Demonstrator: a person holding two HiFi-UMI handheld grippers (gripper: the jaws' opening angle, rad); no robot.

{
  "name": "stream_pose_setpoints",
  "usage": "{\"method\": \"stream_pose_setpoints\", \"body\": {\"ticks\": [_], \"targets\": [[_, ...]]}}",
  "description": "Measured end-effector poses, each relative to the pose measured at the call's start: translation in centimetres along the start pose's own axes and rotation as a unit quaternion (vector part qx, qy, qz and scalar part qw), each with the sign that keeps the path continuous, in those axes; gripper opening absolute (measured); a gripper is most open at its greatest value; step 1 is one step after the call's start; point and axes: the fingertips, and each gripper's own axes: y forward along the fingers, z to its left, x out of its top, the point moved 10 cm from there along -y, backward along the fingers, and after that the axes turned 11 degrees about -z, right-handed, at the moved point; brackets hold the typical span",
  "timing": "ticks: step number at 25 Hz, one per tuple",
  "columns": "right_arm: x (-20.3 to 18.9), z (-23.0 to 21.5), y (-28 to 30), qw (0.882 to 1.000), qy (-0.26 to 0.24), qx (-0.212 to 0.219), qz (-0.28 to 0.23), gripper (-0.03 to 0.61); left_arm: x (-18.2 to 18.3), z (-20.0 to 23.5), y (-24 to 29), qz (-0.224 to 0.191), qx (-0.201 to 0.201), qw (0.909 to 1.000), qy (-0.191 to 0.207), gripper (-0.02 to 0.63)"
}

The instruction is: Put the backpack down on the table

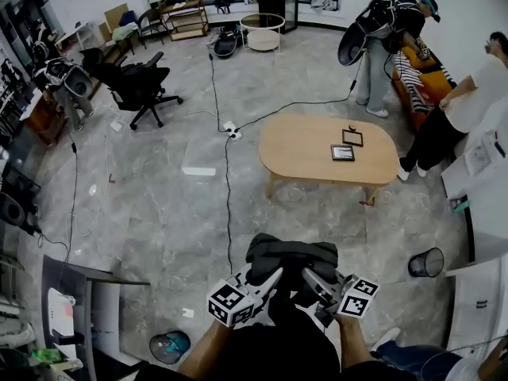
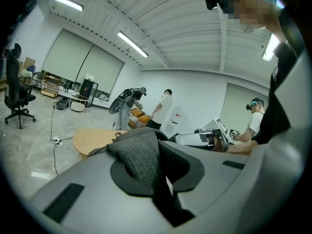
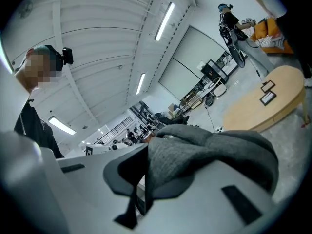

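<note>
A dark grey backpack (image 1: 290, 254) hangs in the air low in the head view, over the floor and short of the oval wooden table (image 1: 302, 145). My left gripper (image 1: 270, 280) is shut on its fabric from the left, and my right gripper (image 1: 311, 280) is shut on it from the right. In the left gripper view the grey fabric (image 2: 139, 155) bunches up between the closed jaws of that gripper (image 2: 158, 179), with the table (image 2: 92, 138) beyond. The right gripper view has the same cloth (image 3: 204, 150) pinched in its gripper (image 3: 141, 189), and the table (image 3: 263, 111) lies far right.
Two small dark frames (image 1: 343, 152) lie on the table's right half. A black cable (image 1: 228, 197) and power strip (image 1: 232, 132) cross the floor left of it. A wire bin (image 1: 427, 262) stands at right. Two people (image 1: 468, 109) are beyond the table; an office chair (image 1: 139, 86) stands far left.
</note>
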Motion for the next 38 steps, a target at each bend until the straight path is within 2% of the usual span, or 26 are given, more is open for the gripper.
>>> {"method": "stream_pose_setpoints", "body": {"ticks": [9, 17, 25, 31, 38], "targets": [[6.7, -6.5, 5.4, 0.999, -0.017, 0.031, 0.017, 0.023, 3.5, 5.9, 7.0, -0.024, 0.02, 0.9994, 0.014, 0.044], [10.5, -8.8, 7.4, 0.998, -0.032, 0.038, 0.029, 0.023, 5.7, 8.0, 10.7, -0.037, 0.023, 0.999, 0.008, 0.044], [11.3, -11.0, 8.3, 0.999, -0.018, 0.019, 0.027, 0.023, 5.9, 10.0, 13.0, -0.021, 0.016, 0.9997, 0.001, 0.044], [12.4, -14.5, 11.9, 1.0, -0.009, -0.008, 0.022, 0.023, 6.5, 15.4, 16.1, -0.011, -0.007, 0.9998, -0.014, 0.044], [16.1, -18.0, 17.7, 1.0, 0.005, -0.03, -0.002, 0.024, 10.1, 22.1, 20.0, 0.0, -0.038, 0.9991, -0.019, 0.044]]}}
